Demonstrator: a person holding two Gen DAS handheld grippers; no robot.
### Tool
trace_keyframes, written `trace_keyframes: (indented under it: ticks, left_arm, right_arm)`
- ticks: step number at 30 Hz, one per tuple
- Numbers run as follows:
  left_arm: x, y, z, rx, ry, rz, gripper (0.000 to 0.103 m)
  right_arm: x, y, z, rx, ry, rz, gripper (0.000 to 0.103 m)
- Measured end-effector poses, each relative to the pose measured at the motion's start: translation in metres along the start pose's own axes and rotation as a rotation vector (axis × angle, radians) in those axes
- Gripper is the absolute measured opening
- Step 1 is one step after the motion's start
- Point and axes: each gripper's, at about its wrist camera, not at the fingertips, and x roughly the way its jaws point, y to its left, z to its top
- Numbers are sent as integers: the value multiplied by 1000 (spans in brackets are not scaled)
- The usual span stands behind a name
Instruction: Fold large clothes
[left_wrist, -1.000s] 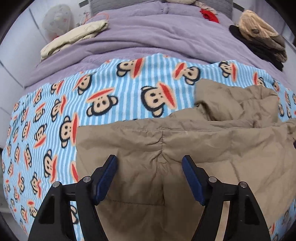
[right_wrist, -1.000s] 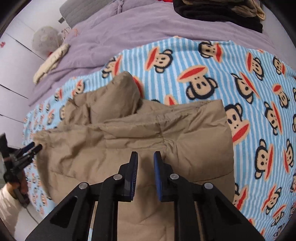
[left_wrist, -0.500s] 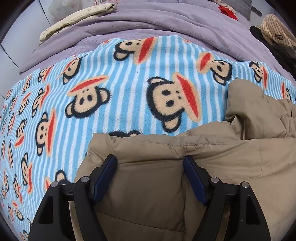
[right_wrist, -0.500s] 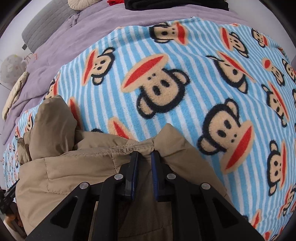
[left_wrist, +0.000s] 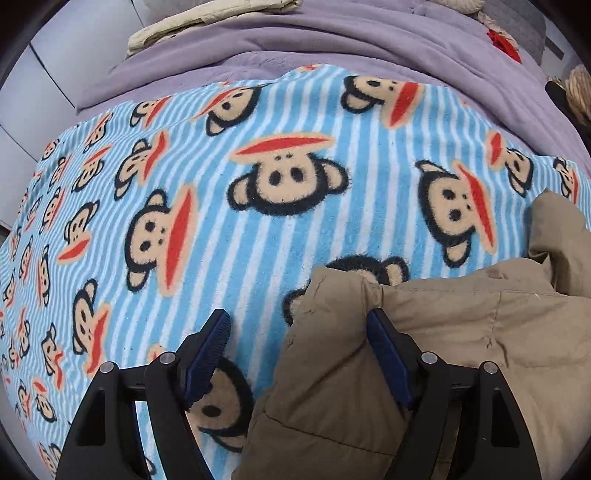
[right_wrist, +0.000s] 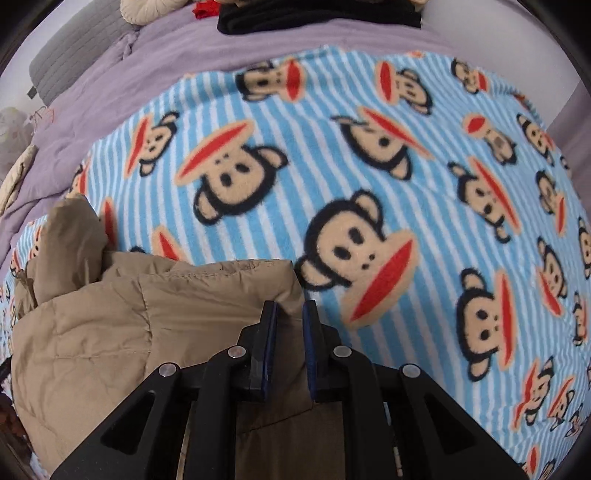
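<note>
Bedding, clothing and tools, as found.

Jacket (left_wrist: 461, 332): khaki, padded, quilted seams. Lies folded over on the monkey blanket (left_wrist: 258, 122); seen at lower right in the left wrist view, lower left in the right wrist view (right_wrist: 110, 317). One puffed part, possibly a sleeve, stands up at its far side (right_wrist: 70, 243).

Left gripper (left_wrist: 299, 325): jaws stand wide apart, pointing steeply down. A corner of the jacket lies between them, against the right-hand pad; the left-hand pad is over bare blanket and touches no cloth. Nothing is clamped.

Right gripper (right_wrist: 289, 314): jaws nearly together, pinching the jacket's edge at its corner nearest the open blanket (right_wrist: 369, 122). Cloth fills the narrow gap between the blue pads.

Monkey blanket: blue and white stripes, cartoon monkey faces with red mouths, spread across the bed.

Purple quilt (left_wrist: 332, 40): beyond the blanket, toward the head of the bed.

Cream folded garment (left_wrist: 207, 22): on the quilt, far left.

Black clothing pile (right_wrist: 317, 14): on the quilt, far edge.

Red item (left_wrist: 502, 40): small, on the quilt; kind cannot be told.

Containers: cannot identify any.
</note>
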Motion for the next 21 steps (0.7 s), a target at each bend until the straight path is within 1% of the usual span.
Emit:
trace_keyframes:
  ticks: [3,5,6,8,12,14,15,16,18,21]
  left_arm:
    - [-12,-5,4,14,-1,28,78]
    - [-30,-3,3,43,-20,25,78]
    - [-40,-1,2,52,-32,23,78]
    - [-62,3,-7,64,-55,7,78]
    - [-99,7,-35,81,-68,-30,78]
    - [-115,7,-53,90,-66,-46,78]
    - [-123,6,-62,95,-66,-52,78]
    - [-130,6,-69,95,-59,-54,78]
    - [-139,5,-84,95,-55,-68,78]
    - [-156,0,-109,87,-34,-100,78]
  right_arm:
    - [1,-2,5,49,12,0,15]
    - [-11,-3,6,61,5,11,18]
    - [-19,-4,5,58,-4,14,18]
    - [-40,-6,1,55,-27,22,18]
    - [-77,-13,-19,78,-59,58,19]
    - [-94,-15,-32,88,-58,78,31]
    - [-101,-15,-39,91,-58,84,45]
    - [-108,-15,-48,92,-60,89,52]
    - [-121,-14,-62,87,-61,101,52]
    - [-133,-11,-86,98,-38,136,52]
